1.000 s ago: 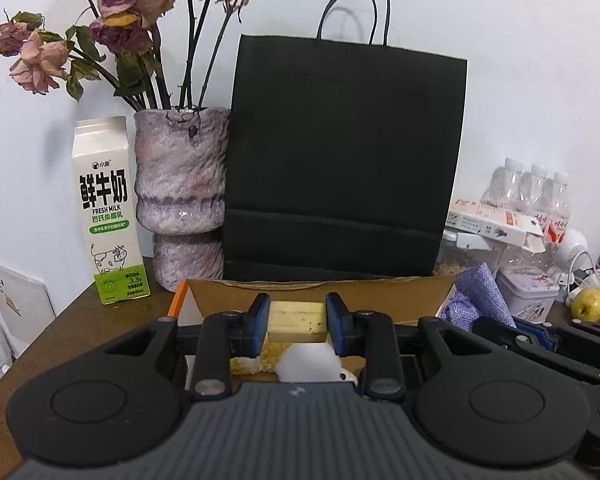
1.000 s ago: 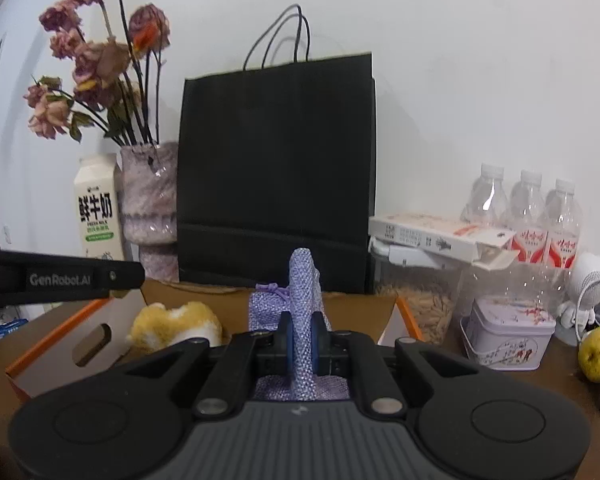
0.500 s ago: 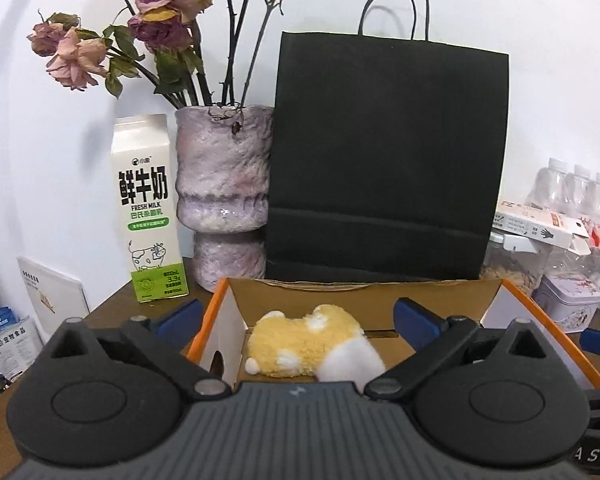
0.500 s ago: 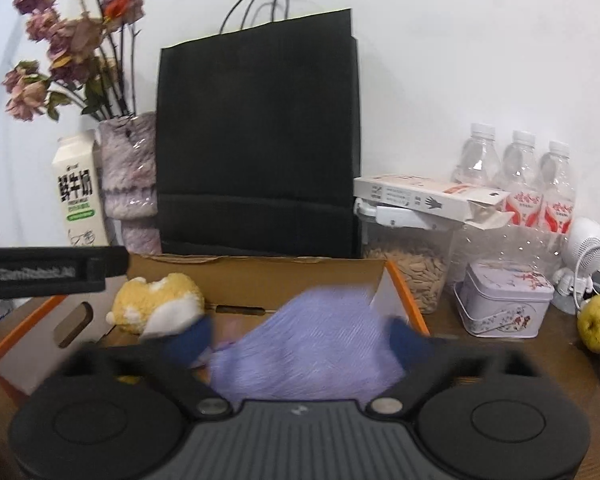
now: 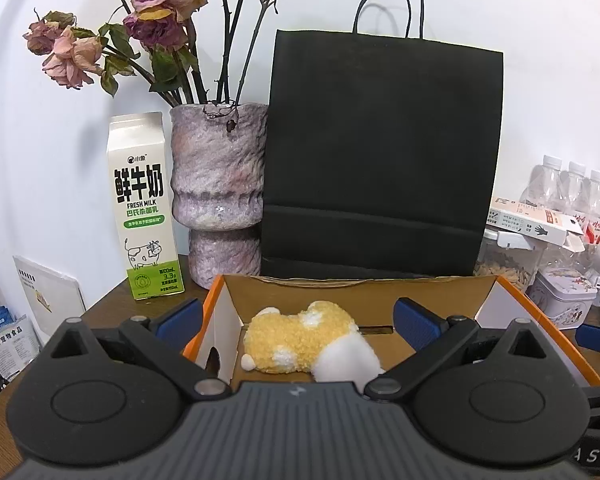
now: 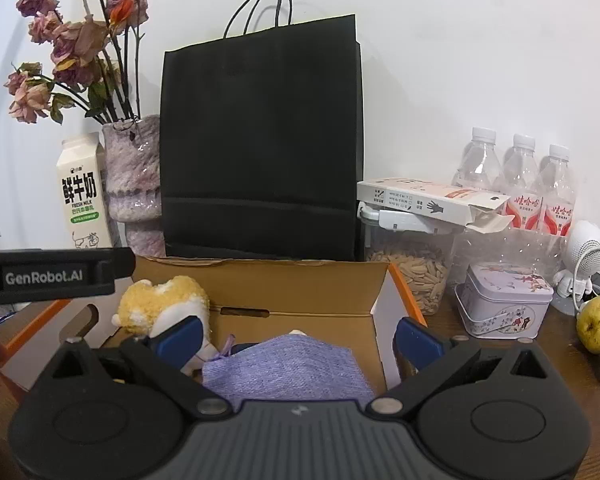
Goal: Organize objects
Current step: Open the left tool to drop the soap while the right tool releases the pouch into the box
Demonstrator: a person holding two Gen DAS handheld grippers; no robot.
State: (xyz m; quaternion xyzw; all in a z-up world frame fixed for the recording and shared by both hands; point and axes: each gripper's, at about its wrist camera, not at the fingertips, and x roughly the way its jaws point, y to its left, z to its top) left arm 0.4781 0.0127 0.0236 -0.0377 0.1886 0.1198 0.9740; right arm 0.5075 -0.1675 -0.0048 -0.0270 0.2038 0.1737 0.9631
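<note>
Here both grippers hover over an open cardboard box [image 5: 440, 292] with orange edges, sitting on a dark wooden tabletop [image 6: 500, 360]. The left gripper [image 5: 296, 320] has its jaws spread wide, having just opened, with nothing pressed between the blue pads; the yellow-and-white plush toy [image 5: 300, 340] lies loose on the box floor between and below them, toward the left end of the box. The right gripper [image 6: 296, 336] likewise stands wide, its jaws just opened, and the purple knitted pouch [image 6: 288, 368] lies flat in the box below them, free of both pads, at about 3 o'clock from the plush toy. In the right wrist view the left gripper's black body reaches in at 9 o'clock, over the box's left wall. At 12 o'clock of the box, touching or just behind its far wall, stands a tall black paper bag [image 5: 380, 152]. At 11 o'clock are a mottled purple vase [image 5: 218, 184] of dried roses [image 5: 160, 20] and a milk carton [image 5: 144, 208]. At 2 o'clock sit a clear jar of seeds [image 6: 412, 268] with a flat white carton [image 6: 428, 200] on top, three water bottles [image 6: 516, 176] behind, a small printed tin [image 6: 504, 300], and a yellow-green fruit [image 6: 598, 324] at 3 o'clock.
</note>
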